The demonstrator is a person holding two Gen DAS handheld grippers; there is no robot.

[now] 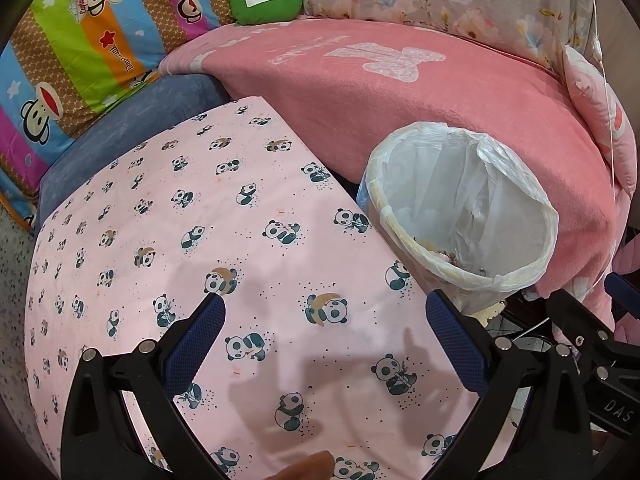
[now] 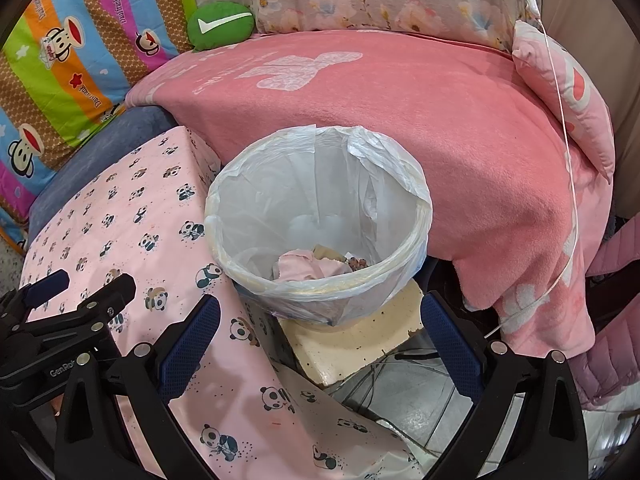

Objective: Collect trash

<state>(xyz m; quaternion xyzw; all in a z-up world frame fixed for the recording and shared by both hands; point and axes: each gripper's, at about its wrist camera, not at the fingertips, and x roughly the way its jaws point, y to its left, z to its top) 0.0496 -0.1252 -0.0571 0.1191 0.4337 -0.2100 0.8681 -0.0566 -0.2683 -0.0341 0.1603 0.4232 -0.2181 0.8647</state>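
Observation:
A trash bin lined with a clear plastic bag stands on a cream foam block beside the table. Crumpled pink paper and other scraps lie in its bottom. The bin also shows in the left wrist view, at the table's right edge. My left gripper is open and empty above the panda-print tablecloth. My right gripper is open and empty, just in front of the bin's near rim. The left gripper also shows in the right wrist view, low at the left.
A pink blanket covers the sofa behind the bin. A green cushion, a striped cartoon quilt and a pink pillow lie around it. A white cord hangs at the right. Cables run over the floor below the foam block.

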